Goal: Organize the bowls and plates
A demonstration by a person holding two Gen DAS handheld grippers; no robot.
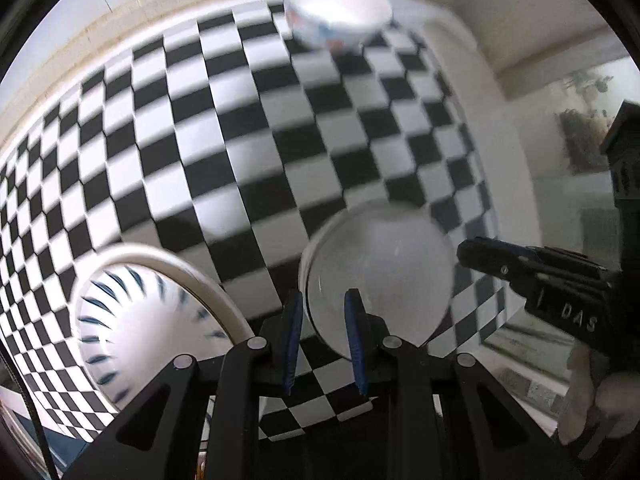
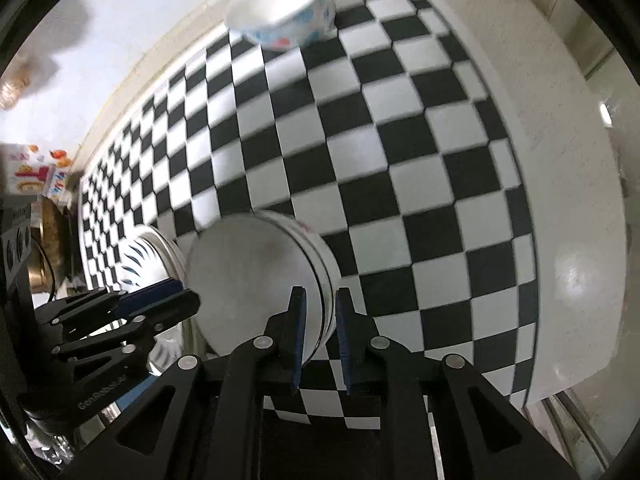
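Both grippers grasp one white bowl (image 2: 256, 280) over the checkered cloth (image 2: 400, 168): left gripper (image 1: 324, 336) and right gripper (image 2: 320, 336) clamp opposite rims. Next move, likely: carry it level toward the striped plate (image 1: 132, 320).

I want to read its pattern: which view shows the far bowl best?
The right wrist view: the far bowl shows its inside and patterned wall. The left wrist view shows it too, but more blurred.

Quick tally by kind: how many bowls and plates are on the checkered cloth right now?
Bowls: 2, the plain white bowl and the floral bowl.
Plates: 1, the blue-streaked plate.
Total: 3.
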